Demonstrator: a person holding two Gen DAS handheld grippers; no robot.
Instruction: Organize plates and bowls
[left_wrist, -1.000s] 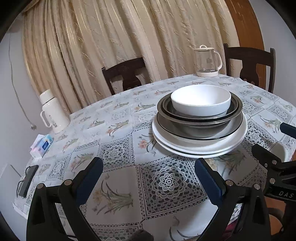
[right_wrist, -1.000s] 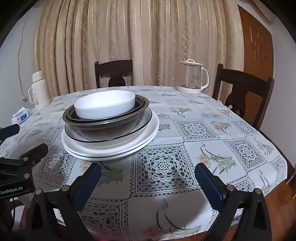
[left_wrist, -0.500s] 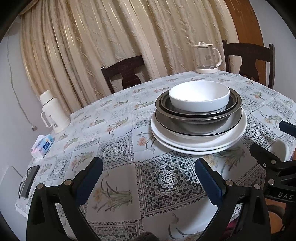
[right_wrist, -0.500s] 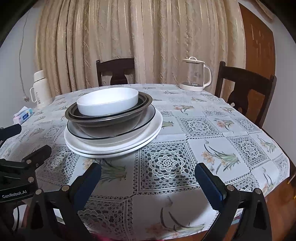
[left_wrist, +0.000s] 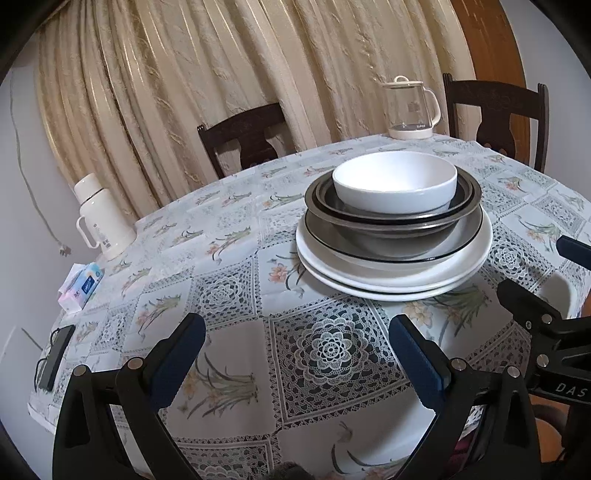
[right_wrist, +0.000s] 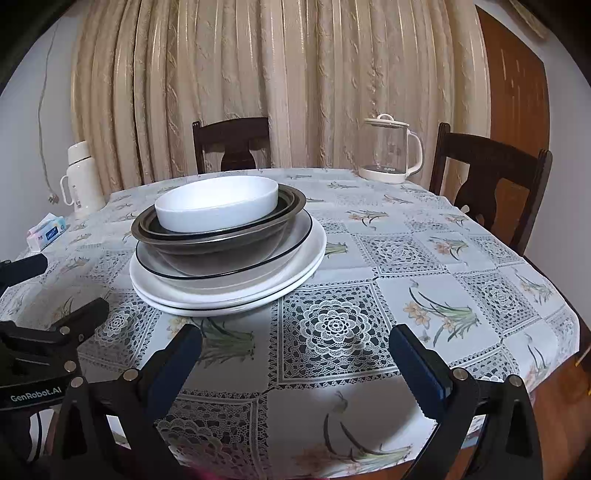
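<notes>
On the desk, at about 1 o'clock from the left gripper and about 11 o'clock from the right gripper: one neat pile. At the bottom, two white plates. On those, a grey plate with a black rim. In that, dark metal bowls, one inside the other. Right on top, a white bowl. Big to small, all sitting flat, nothing tipped.

Both grippers spread wide, holding nothing, low over the near edge of the desk, well clear of the pile.

Hard to tell which part of the job. Fits a pile already made tidy and done. Fits just as well a pile waiting to be taken apart and sorted.

Either way, some good rules near this pile:
- Go slow and come in level.
- Keep away from the plate rims, to avoid a bump and a slide.
- For any grab, take just one dish by its rim, one finger inside and one outside.
- Squeeze softly but firmly, because of the smooth, slippery-looking sides.
- Lift straight up, no dragging over the lacy cloth.

Far off at 12 o'clock, a glass kettle; at 10 o'clock, a white flask. No trouble from those.
</notes>
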